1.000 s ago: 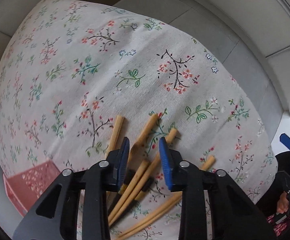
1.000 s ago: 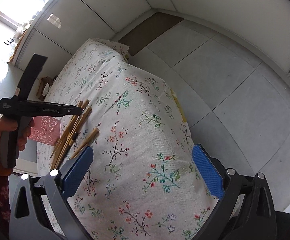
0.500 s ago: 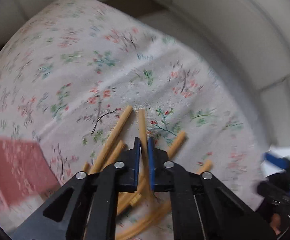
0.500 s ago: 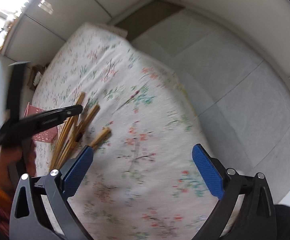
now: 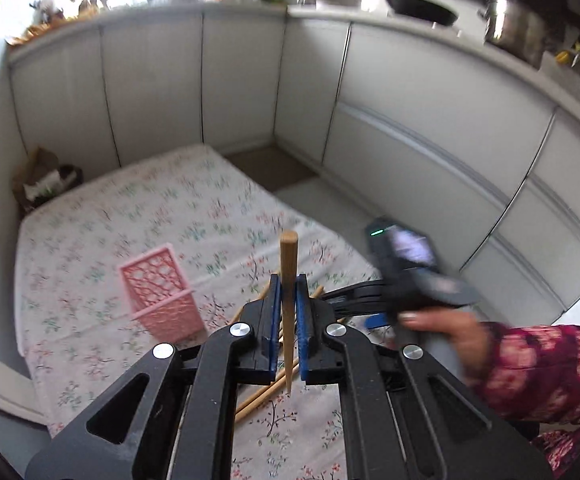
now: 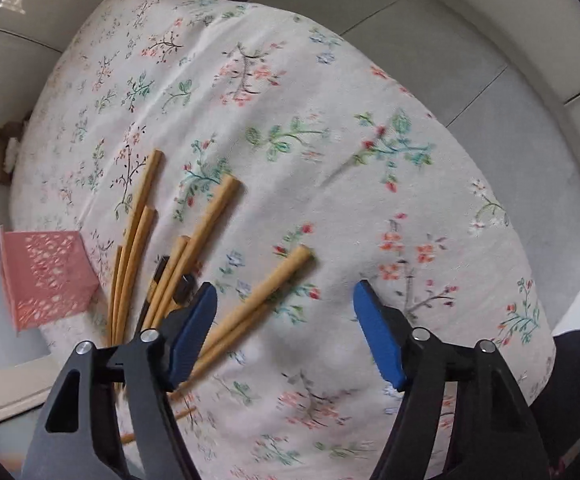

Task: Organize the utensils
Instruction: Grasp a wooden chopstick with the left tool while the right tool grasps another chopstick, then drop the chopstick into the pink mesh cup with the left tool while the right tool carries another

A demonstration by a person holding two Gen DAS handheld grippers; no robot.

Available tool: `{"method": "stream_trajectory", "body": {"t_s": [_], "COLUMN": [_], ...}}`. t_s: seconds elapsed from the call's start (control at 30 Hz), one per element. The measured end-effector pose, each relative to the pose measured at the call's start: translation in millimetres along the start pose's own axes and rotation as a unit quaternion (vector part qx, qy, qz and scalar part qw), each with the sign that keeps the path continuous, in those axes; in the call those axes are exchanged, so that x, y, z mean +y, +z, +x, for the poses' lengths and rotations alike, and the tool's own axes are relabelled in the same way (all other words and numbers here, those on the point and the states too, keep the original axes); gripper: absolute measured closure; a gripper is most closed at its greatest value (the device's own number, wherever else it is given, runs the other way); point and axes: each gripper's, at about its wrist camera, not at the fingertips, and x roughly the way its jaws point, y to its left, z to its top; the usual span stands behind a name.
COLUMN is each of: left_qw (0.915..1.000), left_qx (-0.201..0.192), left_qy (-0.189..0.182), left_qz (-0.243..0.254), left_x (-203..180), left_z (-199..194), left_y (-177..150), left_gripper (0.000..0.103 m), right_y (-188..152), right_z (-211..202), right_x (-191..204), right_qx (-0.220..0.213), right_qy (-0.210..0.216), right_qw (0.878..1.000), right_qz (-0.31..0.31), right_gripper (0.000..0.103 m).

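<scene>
My left gripper (image 5: 288, 292) is shut on a wooden chopstick (image 5: 289, 264) and holds it upright above the floral cloth. The pink lattice holder (image 5: 161, 294) stands on the cloth to its left; it also shows in the right wrist view (image 6: 44, 276). Several wooden chopsticks (image 6: 206, 228) lie loose on the cloth beside the holder, some with dark ends. My right gripper (image 6: 286, 328) is open and empty, low over the cloth, with one pair of chopsticks (image 6: 266, 296) between its jaws. It shows in the left wrist view (image 5: 406, 280), held by a hand.
The floral cloth (image 6: 330, 92) covers a low table (image 5: 90, 216). White cabinets (image 5: 430, 120) ring the table on the far and right sides. A brown bag (image 5: 42, 180) sits at the table's far left corner. Grey floor (image 6: 510, 120) lies to the right.
My left gripper closed on one chopstick, lifted it from the pile and tilted up. My right gripper came down over the loose chopsticks, still open.
</scene>
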Motion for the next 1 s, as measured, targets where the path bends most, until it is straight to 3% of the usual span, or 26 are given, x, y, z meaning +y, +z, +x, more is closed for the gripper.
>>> {"method": "stream_trajectory", "body": {"t_s": [0.13,0.2,0.23,0.4,0.47,0.6,0.8,0.9,1.0], "left_qw": [0.9989,0.9975,0.997,0.9929,0.9911,0.9841,0.974,0.972,0.9679], "left_qx": [-0.046,-0.068,-0.073,-0.1,-0.107,-0.131,-0.153,-0.158,-0.171], "left_qy": [0.002,0.002,0.003,0.02,0.033,0.043,0.063,0.069,0.086], "left_qz": [-0.011,-0.023,-0.027,-0.061,-0.072,-0.113,-0.154,-0.16,-0.162], "left_x": [-2.4,-1.1,0.3,7.2,8.8,13.5,14.0,13.3,12.9], "left_z": [-34.1,-53.7,-57.4,-80.4,-83.6,-92.2,-97.4,-96.6,-95.0], "left_y": [-7.1,-13.7,-17.0,-31.9,-36.0,-41.9,-38.1,-28.6,-15.1], "left_gripper": [0.097,0.097,0.097,0.097,0.097,0.097,0.097,0.097,0.097], "right_y": [1.5,2.7,2.7,-1.1,-9.1,-35.2,-66.5,-77.7,-82.2], "right_z": [2.3,0.3,-0.1,-5.9,-19.9,-72.0,-139.6,-165.8,-183.5], "right_x": [24.5,28.9,28.4,2.7,-4.1,-10.4,-2.3,-8.2,-9.4], "right_qx": [-0.036,-0.054,-0.058,-0.063,-0.095,-0.194,-0.293,-0.318,-0.333], "right_qy": [-0.061,-0.079,-0.074,0.056,0.102,0.16,0.215,0.242,0.257], "right_qw": [0.997,0.995,0.995,0.996,0.99,0.963,0.917,0.896,0.884], "right_qz": [-0.002,-0.008,-0.014,-0.013,-0.036,-0.101,-0.166,-0.196,-0.204], "right_gripper": [0.048,0.08,0.08,0.093,0.095,0.095,0.095,0.095,0.095]}}
